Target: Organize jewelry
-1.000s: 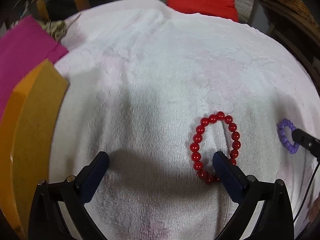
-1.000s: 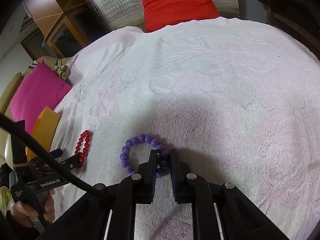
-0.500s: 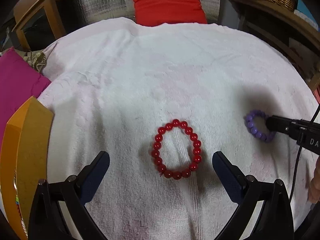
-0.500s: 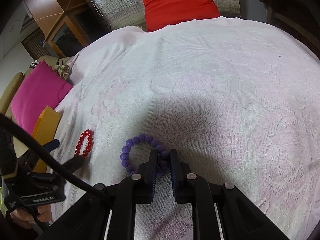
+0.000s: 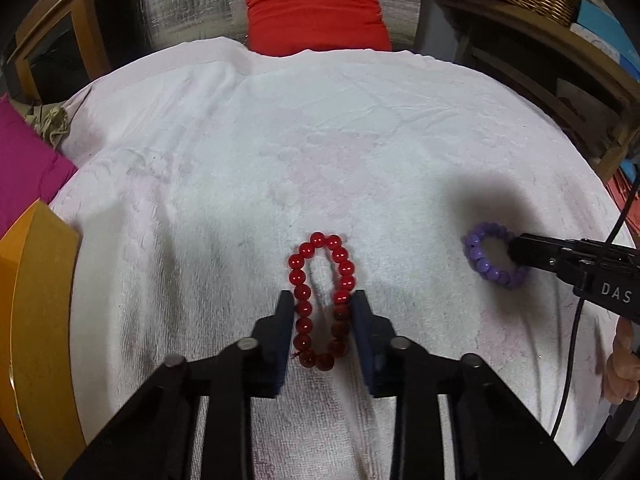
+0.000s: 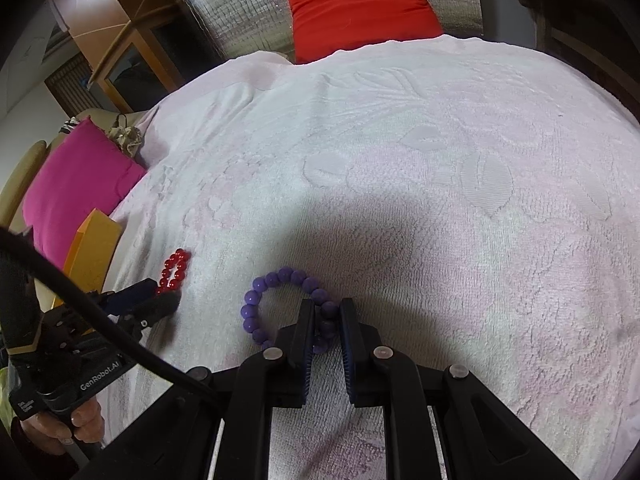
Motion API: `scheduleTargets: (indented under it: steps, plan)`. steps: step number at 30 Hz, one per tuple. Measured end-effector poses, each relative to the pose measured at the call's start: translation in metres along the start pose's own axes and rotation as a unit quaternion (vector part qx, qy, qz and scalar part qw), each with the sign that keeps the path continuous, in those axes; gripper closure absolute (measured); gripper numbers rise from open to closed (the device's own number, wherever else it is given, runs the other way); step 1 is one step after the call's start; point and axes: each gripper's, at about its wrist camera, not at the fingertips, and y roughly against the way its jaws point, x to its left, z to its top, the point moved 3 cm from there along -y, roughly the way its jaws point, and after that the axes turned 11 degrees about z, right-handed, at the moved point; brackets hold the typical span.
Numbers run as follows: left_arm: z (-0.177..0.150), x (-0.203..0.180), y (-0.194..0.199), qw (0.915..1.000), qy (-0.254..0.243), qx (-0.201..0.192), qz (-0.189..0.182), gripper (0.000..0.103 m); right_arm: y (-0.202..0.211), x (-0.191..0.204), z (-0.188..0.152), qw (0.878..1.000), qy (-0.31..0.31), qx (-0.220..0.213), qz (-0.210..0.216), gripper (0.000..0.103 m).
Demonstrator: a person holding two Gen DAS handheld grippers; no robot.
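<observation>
Jewelry is only just gripped: left tongs (image 5: 320, 304) are closing around the red bracelet (image 5: 322, 300), right tongs (image 6: 326, 312) pinch the purple bracelet (image 6: 280, 308), both lying on the towel-covered tabletop (image 6: 440, 184). Stowing remains; the orange box (image 5: 36, 320) looks likeliest.

Red bead bracelet (image 5: 322, 300) lying on the pale towelling cloth (image 5: 320, 140), purple bead bracelet (image 5: 494, 255) to its right, well apart, orange cardboard box (image 5: 36, 320) at the cloth's left edge, red cushion (image 5: 316, 10) behind the cloth.
</observation>
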Motion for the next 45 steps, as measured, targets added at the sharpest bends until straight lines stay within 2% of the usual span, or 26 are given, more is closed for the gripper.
scheduleTargets:
  steps: [5, 13, 27, 45]
  plan:
    - [0.002, 0.0, 0.004, 0.9999, -0.004, -0.012, -0.008, 0.093, -0.001, 0.004, 0.0, 1.0, 0.018, 0.0, -0.01, 0.091]
    - [0.002, 0.006, 0.016, 0.9995, -0.004, -0.026, -0.019, 0.093, 0.002, 0.007, 0.002, 1.0, 0.023, -0.005, -0.018, 0.092]
    - [-0.004, 0.03, 0.039, 0.9988, 0.019, -0.044, -0.013, 0.093, 0.012, 0.028, 0.007, 0.999, 0.029, -0.03, 0.0, 0.092]
    - [-0.027, 0.032, 0.109, 0.994, 0.02, -0.107, 0.007, 0.093, 0.049, 0.064, -0.002, 0.994, 0.062, -0.079, 0.042, 0.092]
